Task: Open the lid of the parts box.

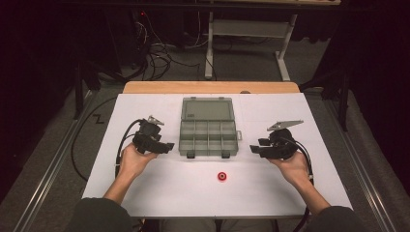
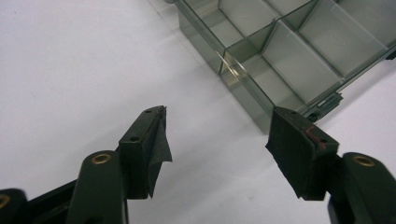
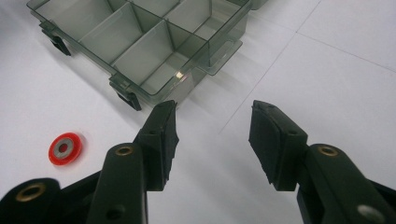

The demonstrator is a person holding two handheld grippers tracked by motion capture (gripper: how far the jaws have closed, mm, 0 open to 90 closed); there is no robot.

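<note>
A clear grey compartment box (image 1: pixel 209 137) lies open in the middle of the white table, its lid (image 1: pixel 208 109) folded back behind it. Its divided cells look empty in the left gripper view (image 2: pixel 285 60) and the right gripper view (image 3: pixel 140 42). A small red ring with a metal centre (image 1: pixel 222 177) rests on the table in front of the box, also at the left of the right gripper view (image 3: pixel 65 149). My left gripper (image 1: pixel 166 146) hovers left of the box, open, nothing between its jaws (image 2: pixel 219 149). My right gripper (image 1: pixel 255 149) hovers right of the box, open and empty (image 3: pixel 212 140).
The white tabletop (image 1: pixel 159 193) ends in a wooden strip (image 1: pixel 211 87) at the far edge. Beyond it stand a white metal frame (image 1: pixel 246 43) and loose cables (image 1: pixel 154 58) on the floor. Dark curtains close both sides.
</note>
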